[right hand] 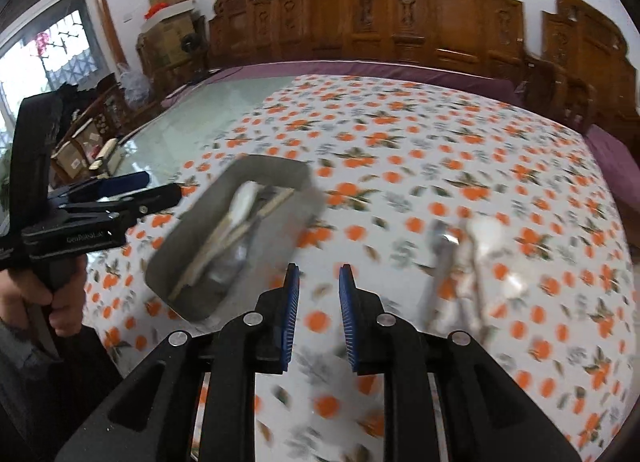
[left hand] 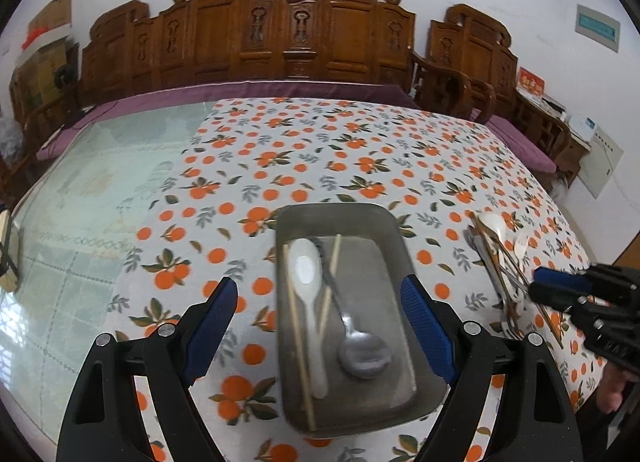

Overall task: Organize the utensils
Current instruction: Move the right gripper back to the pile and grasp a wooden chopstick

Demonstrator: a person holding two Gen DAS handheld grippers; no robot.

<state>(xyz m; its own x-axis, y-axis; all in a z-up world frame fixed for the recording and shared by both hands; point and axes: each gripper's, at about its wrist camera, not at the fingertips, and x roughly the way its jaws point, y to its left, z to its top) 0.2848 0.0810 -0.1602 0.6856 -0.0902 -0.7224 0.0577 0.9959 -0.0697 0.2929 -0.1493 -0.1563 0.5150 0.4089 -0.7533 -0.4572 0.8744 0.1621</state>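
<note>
A grey metal tray sits on the orange-print tablecloth, holding a white spoon, a metal spoon and wooden chopsticks. My left gripper is wide open above the tray, its jaws either side of it. A loose pile of utensils with a white spoon lies right of the tray. My right gripper is near that pile. In the blurred right wrist view the right gripper is open and empty, between the tray and the pile.
The tablecloth covers the right part of a glass-topped table. Carved wooden benches with purple cushions stand behind it. Boxes stack in the far left corner.
</note>
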